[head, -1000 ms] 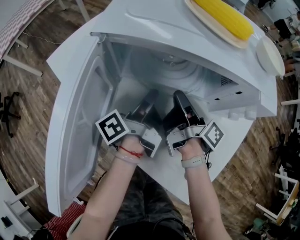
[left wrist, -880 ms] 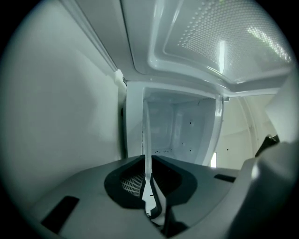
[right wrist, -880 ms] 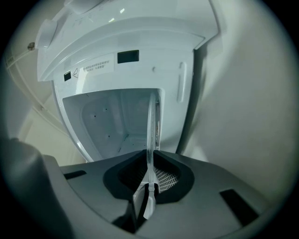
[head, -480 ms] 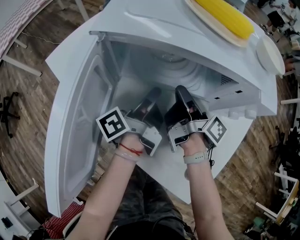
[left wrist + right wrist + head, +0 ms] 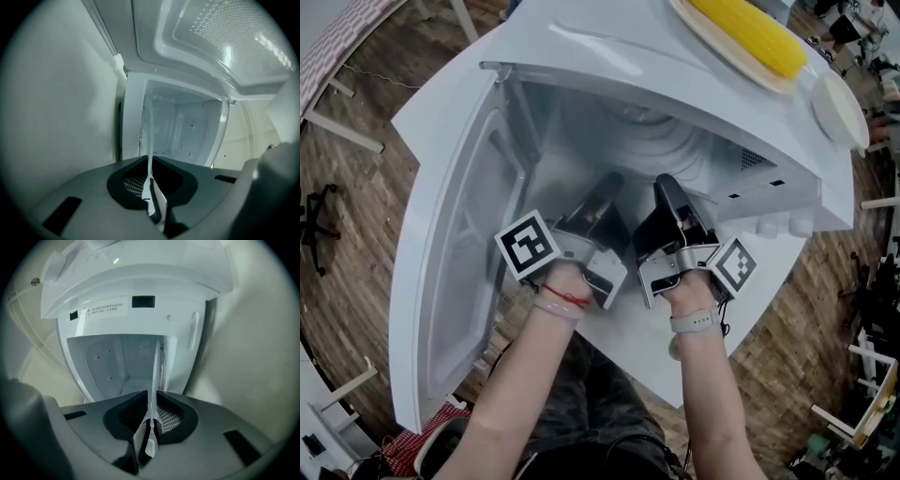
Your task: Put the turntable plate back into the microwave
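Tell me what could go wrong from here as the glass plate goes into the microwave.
1. The left gripper and right gripper each pinch only the thin rim of the turntable plate. Smooth glass may slip or twist in the jaws.
2. Because it is held at its near edge only, the far edge could dip and knock the microwave cavity floor.
3. A hard knock might shift the corn lying on top.

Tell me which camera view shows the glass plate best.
The head view: it shows the plate as a broad ringed disc in the open microwave. The left gripper view and the right gripper view show only its thin edge, running up from the shut jaws of the left gripper and the right gripper.
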`<state>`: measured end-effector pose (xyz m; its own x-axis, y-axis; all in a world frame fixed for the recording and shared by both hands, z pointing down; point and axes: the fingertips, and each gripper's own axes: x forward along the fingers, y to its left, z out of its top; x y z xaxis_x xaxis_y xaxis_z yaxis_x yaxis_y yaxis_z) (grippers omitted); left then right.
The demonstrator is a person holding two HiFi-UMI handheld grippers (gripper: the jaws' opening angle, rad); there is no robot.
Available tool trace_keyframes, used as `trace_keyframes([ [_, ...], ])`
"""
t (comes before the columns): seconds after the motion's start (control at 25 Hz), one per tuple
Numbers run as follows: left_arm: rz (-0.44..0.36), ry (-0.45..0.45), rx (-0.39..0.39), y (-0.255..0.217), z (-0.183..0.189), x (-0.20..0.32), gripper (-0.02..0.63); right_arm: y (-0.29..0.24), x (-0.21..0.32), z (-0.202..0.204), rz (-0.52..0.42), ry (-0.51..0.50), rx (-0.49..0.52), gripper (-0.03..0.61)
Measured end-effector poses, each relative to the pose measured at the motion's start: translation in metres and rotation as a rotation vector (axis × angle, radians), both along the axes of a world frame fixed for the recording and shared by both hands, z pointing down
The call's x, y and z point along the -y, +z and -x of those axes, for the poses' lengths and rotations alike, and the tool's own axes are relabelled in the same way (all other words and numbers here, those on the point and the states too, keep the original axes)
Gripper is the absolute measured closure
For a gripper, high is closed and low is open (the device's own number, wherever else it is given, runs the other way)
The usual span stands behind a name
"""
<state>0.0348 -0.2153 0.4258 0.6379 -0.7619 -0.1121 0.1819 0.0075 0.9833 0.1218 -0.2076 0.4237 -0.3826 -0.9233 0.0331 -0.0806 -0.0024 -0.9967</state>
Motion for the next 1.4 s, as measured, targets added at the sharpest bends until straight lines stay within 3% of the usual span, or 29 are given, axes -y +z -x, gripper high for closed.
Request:
trace_keyframes([
  [0.6, 0.024, -0.052, -0.032, -0.004, 0.004, 0.018, 0.581, -0.006, -0.003, -0.011, -0.025, 0.026, 0.004, 0.522],
  [0.88, 0.013, -0.035, 0.053, -0.003, 0.007, 0.012, 0.581, -0.002, -0.007, -0.005, -0.017, 0.021, 0.0, 0.522],
  [1.16, -0.031, -0.026, 0.063, -0.013, 0.008, 0.012, 0.586, 0.006, -0.008, -0.001, -0.001, 0.011, 0.011, 0.522],
  [1.4, -0.016, -0.032, 0.065, -0.004, 0.01, 0.006, 0.588, 0.012, -0.008, 0.001, 0.012, 0.009, 0.009, 0.522],
])
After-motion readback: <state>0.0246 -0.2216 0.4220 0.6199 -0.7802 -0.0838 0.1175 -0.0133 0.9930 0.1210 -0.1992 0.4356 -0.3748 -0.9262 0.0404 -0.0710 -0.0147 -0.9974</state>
